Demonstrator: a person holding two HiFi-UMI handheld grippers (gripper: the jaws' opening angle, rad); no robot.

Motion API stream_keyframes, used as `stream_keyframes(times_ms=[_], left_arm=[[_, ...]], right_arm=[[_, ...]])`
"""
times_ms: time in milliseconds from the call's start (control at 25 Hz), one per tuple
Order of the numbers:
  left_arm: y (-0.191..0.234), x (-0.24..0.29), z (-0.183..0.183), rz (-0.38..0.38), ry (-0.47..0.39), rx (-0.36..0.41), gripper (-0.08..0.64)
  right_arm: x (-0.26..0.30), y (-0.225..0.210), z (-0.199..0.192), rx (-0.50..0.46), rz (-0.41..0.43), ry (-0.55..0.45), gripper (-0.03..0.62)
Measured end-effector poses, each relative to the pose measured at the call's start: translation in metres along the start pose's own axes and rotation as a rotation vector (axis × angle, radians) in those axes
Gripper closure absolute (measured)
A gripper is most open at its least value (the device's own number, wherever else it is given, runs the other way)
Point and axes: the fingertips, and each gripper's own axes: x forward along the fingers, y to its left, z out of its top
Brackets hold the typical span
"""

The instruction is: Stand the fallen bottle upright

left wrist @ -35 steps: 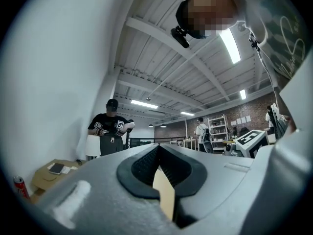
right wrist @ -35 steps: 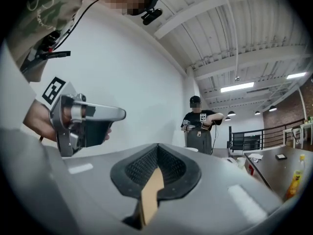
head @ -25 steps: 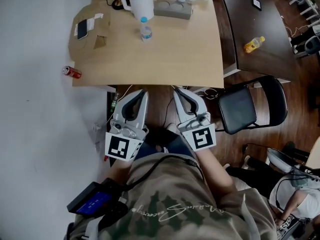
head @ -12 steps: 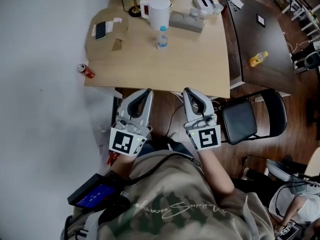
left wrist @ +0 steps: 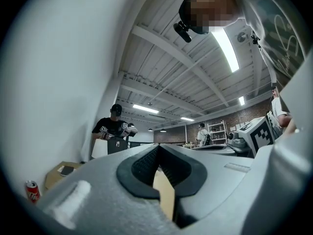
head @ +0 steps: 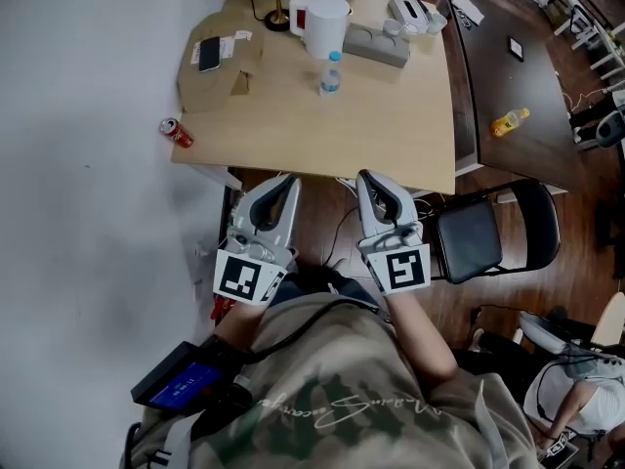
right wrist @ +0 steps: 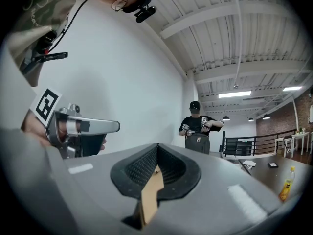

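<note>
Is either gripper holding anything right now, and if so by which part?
Nothing is held. The left gripper and the right gripper both have their jaws together with nothing between them.

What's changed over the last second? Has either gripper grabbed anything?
The left gripper and right gripper have moved forward to the table edge, and the view shifted with them. Nothing taken or let go: both stay shut, empty. The water bottle, yellow bottle and can have not moved.
</note>
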Motion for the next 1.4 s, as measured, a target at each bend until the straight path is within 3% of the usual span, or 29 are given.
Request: stream_keyframes(times_ms=[1400], left_arm=[[0.0003, 0.0048, 0.0064, -0.008, -0.019, 0.020, 0.558]], right_arm=[[-0.0017, 0.0012, 0.0043, -0.013, 0.012, 0.006, 0.594]])
